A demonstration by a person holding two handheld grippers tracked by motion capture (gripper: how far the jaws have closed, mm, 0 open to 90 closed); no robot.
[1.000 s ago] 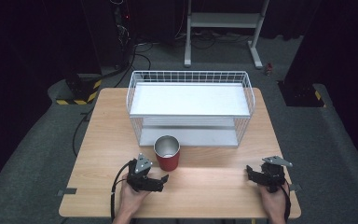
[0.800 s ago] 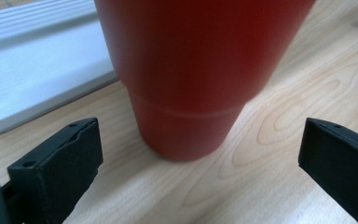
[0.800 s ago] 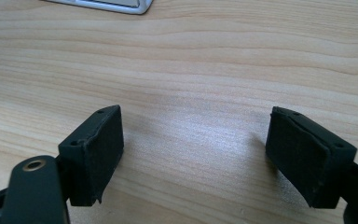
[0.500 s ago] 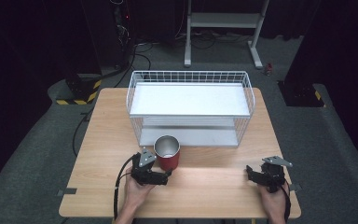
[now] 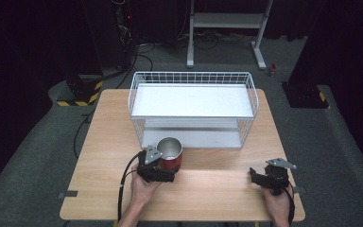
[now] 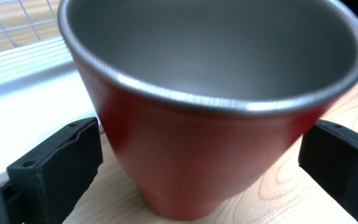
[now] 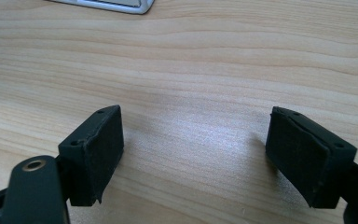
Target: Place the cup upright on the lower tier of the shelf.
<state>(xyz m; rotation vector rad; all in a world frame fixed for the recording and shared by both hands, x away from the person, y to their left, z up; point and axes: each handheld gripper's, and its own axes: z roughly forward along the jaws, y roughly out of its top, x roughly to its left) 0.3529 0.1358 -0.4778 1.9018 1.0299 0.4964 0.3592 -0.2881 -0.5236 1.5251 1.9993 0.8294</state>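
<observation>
Step in hand: the left gripper (image 5: 163, 171) was closing in on the red metal cup (image 5: 169, 154) to grasp it, by my reading.
Left gripper state: its jaws stood apart on either side of the cup's lower body, with a gap visible at each pad, so no grip yet.
Cup position: upright on the wooden table (image 5: 217, 189), just in front of the white wire rack (image 5: 193, 108), near its lower shelf.
Doing it well: the cup tapers downward, so a squeeze higher up the wall and square to it would likely hold better than one near the narrow foot.
Right gripper (image 5: 263, 178): resting open over bare table, well apart from the cup.
In the way: the rack's front edge, close behind the cup, left little room to push forward.
</observation>
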